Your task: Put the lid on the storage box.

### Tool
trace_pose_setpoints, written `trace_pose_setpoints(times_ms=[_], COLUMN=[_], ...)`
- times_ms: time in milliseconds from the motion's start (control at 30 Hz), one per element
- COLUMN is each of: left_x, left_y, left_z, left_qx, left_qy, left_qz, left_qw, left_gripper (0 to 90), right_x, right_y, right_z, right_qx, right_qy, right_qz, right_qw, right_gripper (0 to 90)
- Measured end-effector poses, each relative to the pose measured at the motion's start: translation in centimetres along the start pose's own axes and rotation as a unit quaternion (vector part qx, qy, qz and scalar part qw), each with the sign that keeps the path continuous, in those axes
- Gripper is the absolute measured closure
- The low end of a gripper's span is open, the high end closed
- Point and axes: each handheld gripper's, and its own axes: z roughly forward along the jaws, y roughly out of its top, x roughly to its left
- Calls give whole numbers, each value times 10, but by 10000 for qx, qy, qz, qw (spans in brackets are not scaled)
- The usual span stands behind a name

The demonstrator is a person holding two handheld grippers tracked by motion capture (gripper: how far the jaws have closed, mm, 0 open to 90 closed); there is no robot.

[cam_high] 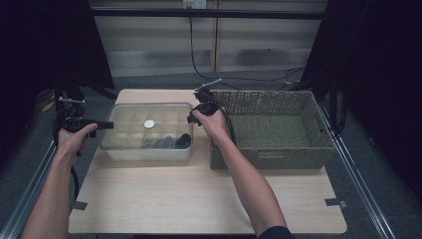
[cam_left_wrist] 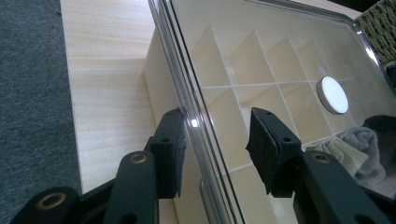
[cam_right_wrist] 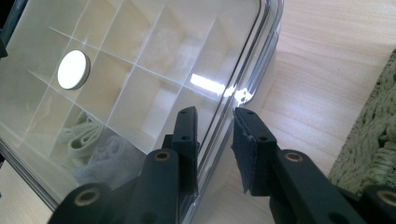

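Observation:
A clear box (cam_high: 149,152) with inner dividers stands on the wooden table (cam_high: 199,199) under a transparent lid (cam_high: 130,118) that has a white round disc (cam_high: 149,123) on it. My left gripper (cam_high: 106,124) is at the lid's left edge. In the left gripper view, the left gripper (cam_left_wrist: 217,140) straddles the lid's rim (cam_left_wrist: 189,100) with a gap showing. My right gripper (cam_high: 192,119) is at the right edge. The right gripper view shows the right gripper (cam_right_wrist: 215,135) open astride the rim (cam_right_wrist: 243,70). Rolled cloths (cam_right_wrist: 93,144) lie in the near compartments.
A green woven basket (cam_high: 268,157) stands right beside the box, close to my right hand. The front half of the table is bare wood. Grey floor (cam_left_wrist: 32,93) lies beyond the table's left edge. Cables hang at the back wall.

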Motion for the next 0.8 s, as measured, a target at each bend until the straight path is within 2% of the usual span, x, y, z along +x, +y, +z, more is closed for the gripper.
trace_pose_setpoints(times_ms=[200, 300, 367, 433, 533, 600, 633, 700, 800], left_x=[-2, -4, -6, -8, -10, -13, -15, -18, -22], left_y=[0, 1, 2, 2, 2, -1, -2, -6, -10], left_z=[0, 0, -7, -11, -14, -17, -17, -20, -22], left_qx=[15, 20, -151, -206, -208, -241, -311, -370, -395], left_qy=[20, 51, 118, 149, 139, 107, 107, 118, 101], left_qz=[55, 98, 123, 108, 167, 249, 203, 299, 305], left_qw=[10000, 9999, 9997, 9996, 9995, 9993, 9993, 9988, 9987], left_gripper=[539, 460, 425, 401, 347, 331, 330, 329, 329], right_x=[-3, -7, -8, -8, -7, -5, -5, -3, 1], right_y=[-3, -7, -9, -10, -12, -15, -16, -19, -22], right_z=[-4, -10, -12, -14, -17, -21, -22, -23, -26], right_qx=[-165, -356, -449, -515, -655, -817, -867, -905, -995], right_qy=[67, 259, 303, 357, 465, 603, 600, 653, 682], right_qz=[10, -18, -115, -179, -255, -366, -402, -459, -551], right_qw=[9998, 9990, 9985, 9979, 9964, 9942, 9936, 9927, 9912], right_gripper=[683, 671, 639, 604, 585, 541, 527, 493, 450])
